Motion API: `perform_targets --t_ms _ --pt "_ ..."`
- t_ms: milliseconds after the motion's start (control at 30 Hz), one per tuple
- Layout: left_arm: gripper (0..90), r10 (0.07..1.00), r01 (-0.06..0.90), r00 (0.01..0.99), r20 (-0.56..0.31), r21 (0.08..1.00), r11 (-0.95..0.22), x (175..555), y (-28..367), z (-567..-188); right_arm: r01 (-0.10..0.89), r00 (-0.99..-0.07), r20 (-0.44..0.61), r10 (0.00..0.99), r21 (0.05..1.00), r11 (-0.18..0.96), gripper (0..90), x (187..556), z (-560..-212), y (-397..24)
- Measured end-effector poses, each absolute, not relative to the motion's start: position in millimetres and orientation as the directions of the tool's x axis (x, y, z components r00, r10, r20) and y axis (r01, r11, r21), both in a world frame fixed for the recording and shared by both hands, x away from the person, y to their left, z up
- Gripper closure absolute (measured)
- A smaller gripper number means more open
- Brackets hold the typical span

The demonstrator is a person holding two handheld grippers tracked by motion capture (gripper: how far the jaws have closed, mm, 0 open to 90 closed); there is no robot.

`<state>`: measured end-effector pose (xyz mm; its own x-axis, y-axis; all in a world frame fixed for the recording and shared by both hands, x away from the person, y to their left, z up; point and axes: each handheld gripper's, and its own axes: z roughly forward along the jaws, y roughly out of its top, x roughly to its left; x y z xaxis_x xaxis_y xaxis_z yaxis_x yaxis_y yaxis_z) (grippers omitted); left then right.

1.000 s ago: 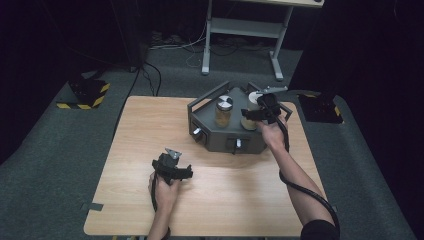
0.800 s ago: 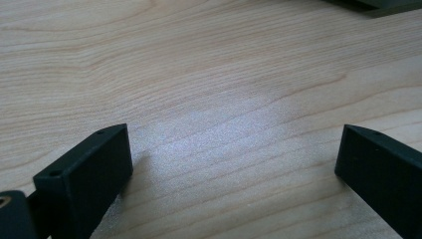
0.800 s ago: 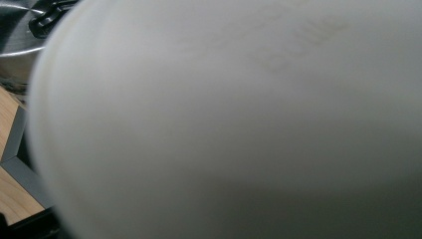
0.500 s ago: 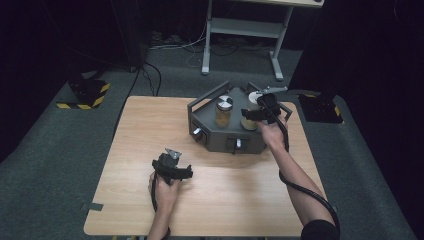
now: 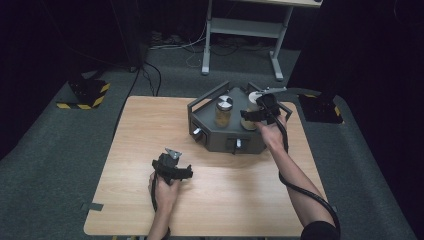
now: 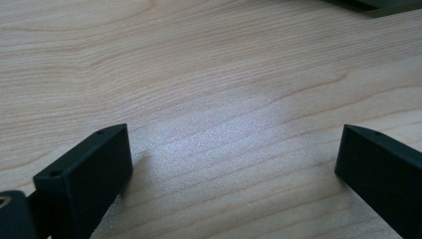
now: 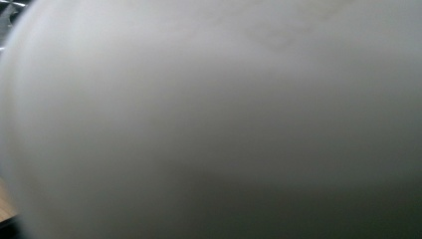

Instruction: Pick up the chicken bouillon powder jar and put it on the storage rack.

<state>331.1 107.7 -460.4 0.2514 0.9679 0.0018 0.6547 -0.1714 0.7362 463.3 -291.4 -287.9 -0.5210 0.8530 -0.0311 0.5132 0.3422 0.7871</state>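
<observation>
Resting on table (image 5: 130,150), L gripper (image 6: 234,164) fingers (image 6: 84,174) apart.

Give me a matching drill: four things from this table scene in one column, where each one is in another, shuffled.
Things:
1. left gripper
2. right gripper
3. jar with the black-and-white lid
4. grey tray

Places:
A. far side of the wooden table
B. standing in the tray, left
C. over bare wood, near edge
D. up against the right-hand jar

Pairs: 1-C, 2-D, 3-B, 4-A
</observation>
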Motion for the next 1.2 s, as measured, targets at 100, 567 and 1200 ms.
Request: perform_targets --t_ms 100,567,1200 --pt "1.6 0.968 0.655 0.252 0.002 0.736 -0.172 331.1 107.7 -460.4 0.509 -0.518 -0.04 0.854 0.788 0.346 12.3 460.6 -286.9 -290.3" --pt "1.5 0.968 0.655 0.252 0.002 0.736 -0.172 331.2 107.7 -460.3 0.478 -0.523 -0.036 0.852 0.815 0.328 7.7 445.0 -284.2 -298.4" --pt "1.5 0.968 0.655 0.252 0.004 0.735 -0.174 331.2 107.6 -460.1 0.452 -0.505 -0.007 0.863 0.85 0.271 5.5 405.4 -300.5 -341.3"
